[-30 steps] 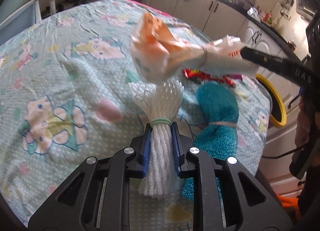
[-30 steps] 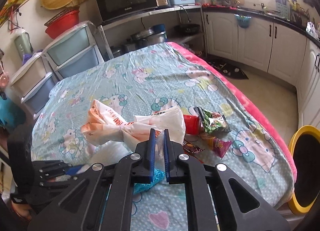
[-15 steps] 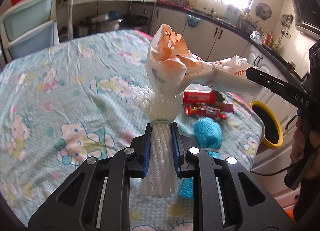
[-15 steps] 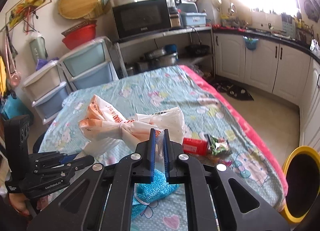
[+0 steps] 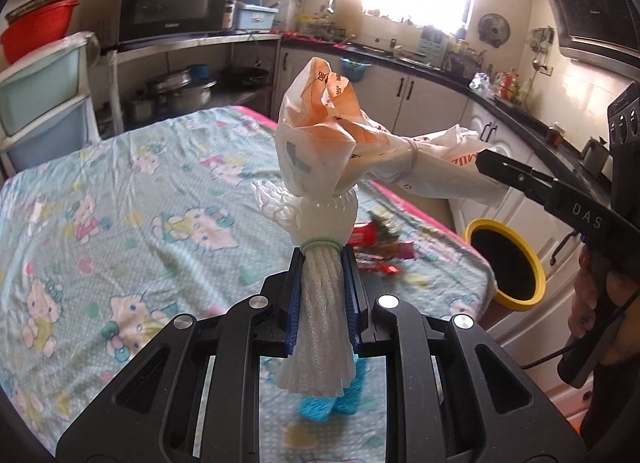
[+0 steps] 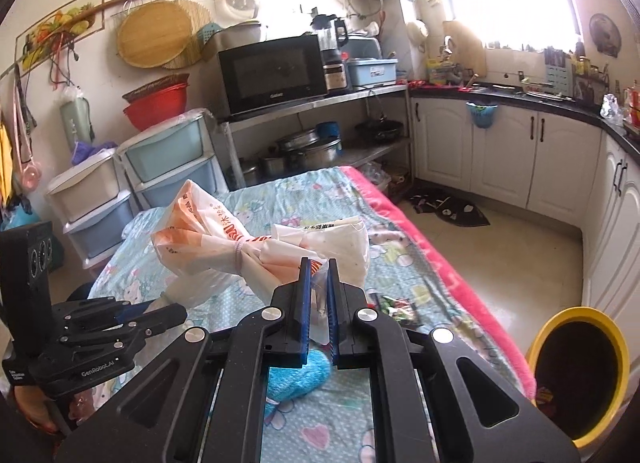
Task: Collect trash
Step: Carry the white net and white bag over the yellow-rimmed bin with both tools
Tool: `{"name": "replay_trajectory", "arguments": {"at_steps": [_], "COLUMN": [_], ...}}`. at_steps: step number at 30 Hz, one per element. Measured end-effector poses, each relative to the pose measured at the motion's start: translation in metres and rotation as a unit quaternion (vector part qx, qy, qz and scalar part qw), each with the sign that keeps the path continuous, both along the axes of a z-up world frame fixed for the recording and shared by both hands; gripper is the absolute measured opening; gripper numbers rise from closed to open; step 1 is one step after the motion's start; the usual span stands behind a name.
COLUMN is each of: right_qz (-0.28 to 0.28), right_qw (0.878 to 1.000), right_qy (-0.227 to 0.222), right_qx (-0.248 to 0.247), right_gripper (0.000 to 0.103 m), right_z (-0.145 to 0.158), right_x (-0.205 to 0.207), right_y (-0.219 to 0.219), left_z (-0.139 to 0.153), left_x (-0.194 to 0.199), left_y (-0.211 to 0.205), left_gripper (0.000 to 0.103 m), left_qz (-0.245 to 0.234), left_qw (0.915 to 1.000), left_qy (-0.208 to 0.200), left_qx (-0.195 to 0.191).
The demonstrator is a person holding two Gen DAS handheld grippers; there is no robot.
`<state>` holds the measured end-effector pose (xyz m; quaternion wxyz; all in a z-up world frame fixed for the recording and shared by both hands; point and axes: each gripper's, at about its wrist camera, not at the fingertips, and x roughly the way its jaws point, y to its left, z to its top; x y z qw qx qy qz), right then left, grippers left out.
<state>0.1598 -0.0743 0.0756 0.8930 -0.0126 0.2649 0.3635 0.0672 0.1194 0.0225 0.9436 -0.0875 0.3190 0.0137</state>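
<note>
Plastic bag (image 6: 256,251) pinched in right claw (image 6: 319,283), foam net (image 5: 322,303) in left claw (image 5: 323,263)

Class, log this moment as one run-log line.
left tool: shut on white foam net bundle | right tool: shut on orange-white plastic bag | yellow-rimmed bin: beside table

**Foam, film and cloth**

Ribbed white foam netting (image 5: 322,303) sits matt between the left jaws. Crinkled, glossy plastic bag (image 6: 256,247) is pinched between the right jaws. Below both, the printed tablecloth (image 5: 120,223) looks soft and matt.
</note>
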Motion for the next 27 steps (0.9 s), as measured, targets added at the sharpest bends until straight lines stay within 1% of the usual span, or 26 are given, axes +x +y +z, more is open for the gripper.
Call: {"name": "replay_trajectory", "arguments": {"at_steps": [7,14,22,27], "right_qz": [-0.032,-0.071,-0.121,-0.153], "right_qw": [0.999,0.997,0.993,0.988], "right_qy": [-0.005,-0.011,-0.012,-0.017], "right_qx": [0.005,0.004,0.010,0.009], "right_gripper": [0.007,0.007,0.007,0.007], "right_z": [0.004,0.004,0.004,0.005], "right_x": [0.003,0.007,0.021,0.028], "right_y": [-0.028,-0.058,-0.099,-0.125], "left_z": [0.008,0.012,0.018,0.025], "left_x": [0.016,0.040,0.067,0.083], "left_y": [-0.022,-0.053,-0.087,-0.109], "left_gripper": [0.013,0.013,0.013,0.013], "left_qz": [-0.024,-0.062,-0.099,-0.120], "left_qw": [0.9996,0.9978,0.9945,0.9921], "left_qy": [-0.016,-0.022,-0.031,-0.035], "left_qx": [-0.005,-0.007,-0.018,-0.017]}}
